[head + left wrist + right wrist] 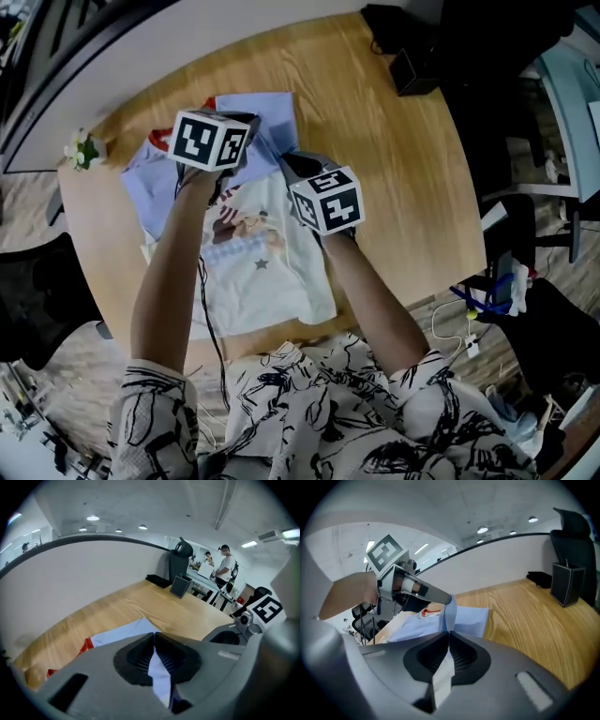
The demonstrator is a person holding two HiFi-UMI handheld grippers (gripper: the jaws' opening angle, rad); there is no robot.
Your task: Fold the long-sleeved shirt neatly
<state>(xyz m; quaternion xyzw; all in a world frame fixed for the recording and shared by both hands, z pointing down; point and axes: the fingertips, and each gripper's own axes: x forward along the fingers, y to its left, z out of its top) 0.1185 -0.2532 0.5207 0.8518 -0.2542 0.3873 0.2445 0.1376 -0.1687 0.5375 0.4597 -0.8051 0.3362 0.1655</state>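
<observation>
The long-sleeved shirt [253, 267] lies on the round wooden table [403, 187]; its body is white with a printed figure and its sleeves are light blue. In the head view both grippers are over its far part. My left gripper [153, 635] is shut on a strip of the light-blue fabric [123, 634], which runs back between its pads. A little to the right, my right gripper [448, 637] is also shut on a fold of the shirt [464, 620], lifted off the table. In the right gripper view the left gripper [443, 598] holds the same raised blue edge just ahead.
A small flower pot [83, 150] stands at the table's left edge. A black box [413, 70] sits at the far right of the table. A curved white partition [70, 583] borders the far side. Black chairs [42, 300] stand around, and a person [226, 569] stands in the background.
</observation>
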